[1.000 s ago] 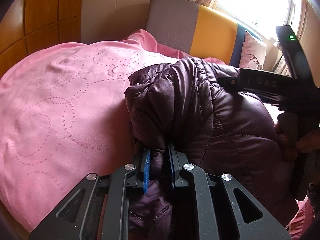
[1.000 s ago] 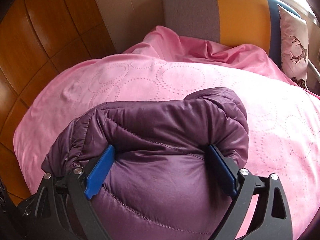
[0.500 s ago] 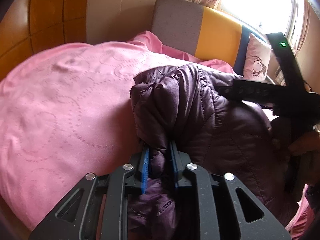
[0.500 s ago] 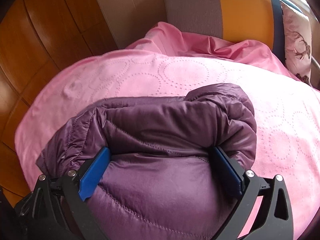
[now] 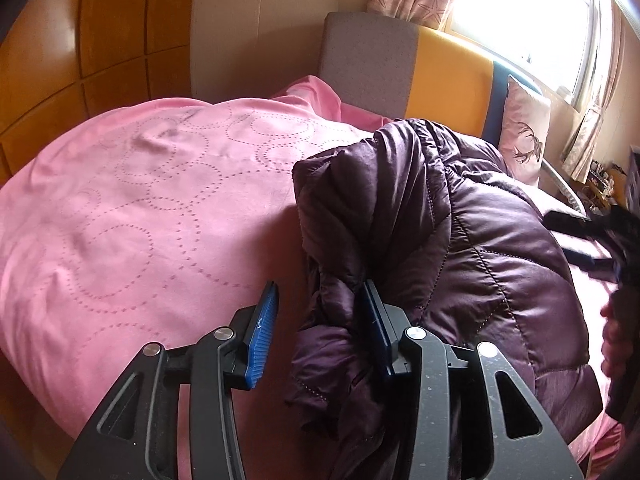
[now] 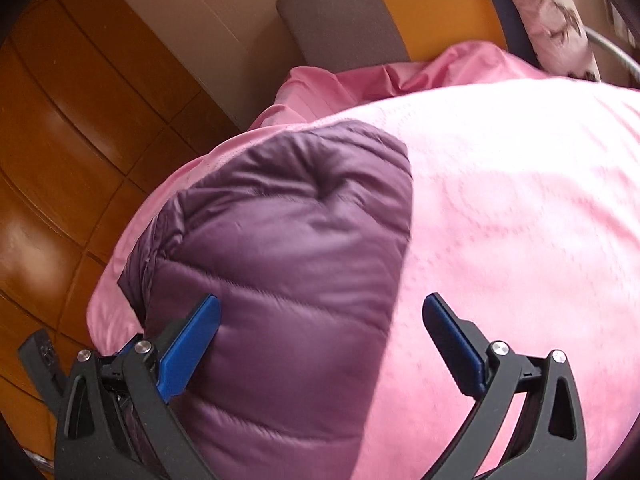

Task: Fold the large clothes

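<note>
The quilted dark purple puffer jacket [image 5: 460, 248] is lying bundled on the pink bedspread with dotted circle patterns [image 5: 132, 220], toward the near edge of the bed. The left gripper [image 5: 320, 320] is standing with its jaws spread, a bunched fold of jacket sitting between them and touching only the right blue pad. The right gripper [image 6: 320, 320] is gaping wide too, gripping nothing.

With nothing pinning it, the slick, springy padding is likely to puff open and undo the fold, or slide toward the bed edge (it looks close).

The bundle's long axis is running away from the grippers, pointing toward the grey-and-yellow upholstered headboard [image 5: 400, 60].
</note>
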